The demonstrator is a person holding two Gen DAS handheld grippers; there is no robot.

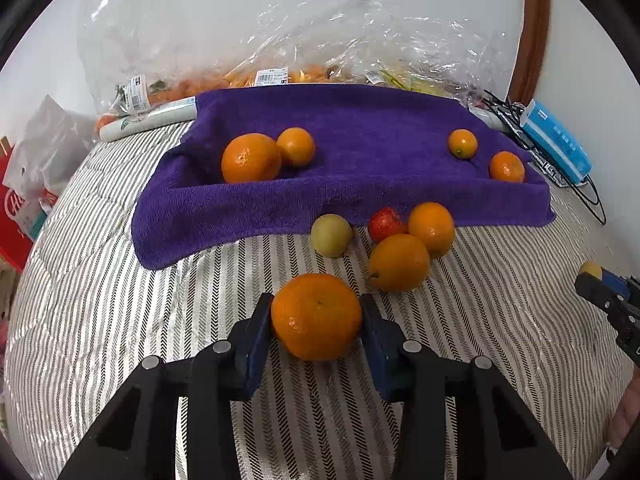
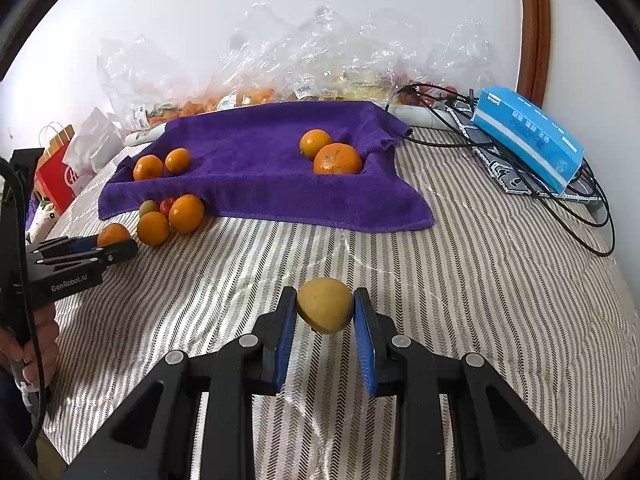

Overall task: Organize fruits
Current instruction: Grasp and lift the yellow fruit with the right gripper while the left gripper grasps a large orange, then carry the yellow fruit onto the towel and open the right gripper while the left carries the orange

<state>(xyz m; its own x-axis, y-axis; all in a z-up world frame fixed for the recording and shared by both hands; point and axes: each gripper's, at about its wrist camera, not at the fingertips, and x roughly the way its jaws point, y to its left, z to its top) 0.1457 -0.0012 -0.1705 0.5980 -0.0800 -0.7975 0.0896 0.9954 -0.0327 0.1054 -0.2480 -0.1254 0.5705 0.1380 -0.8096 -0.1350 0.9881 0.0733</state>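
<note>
striped bedcover, white wall; left fingers grip orange, right fingers grip lemon.

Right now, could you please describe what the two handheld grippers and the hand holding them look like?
Both grippers, left gripper and right gripper, are matte black, angular two-finger frames with round silver pins at the joints and blue pads lining the fingers. The left one carries white "GenRobot.AI" lettering on its side. A bare hand grips its handle, with a black cable running past.
</note>
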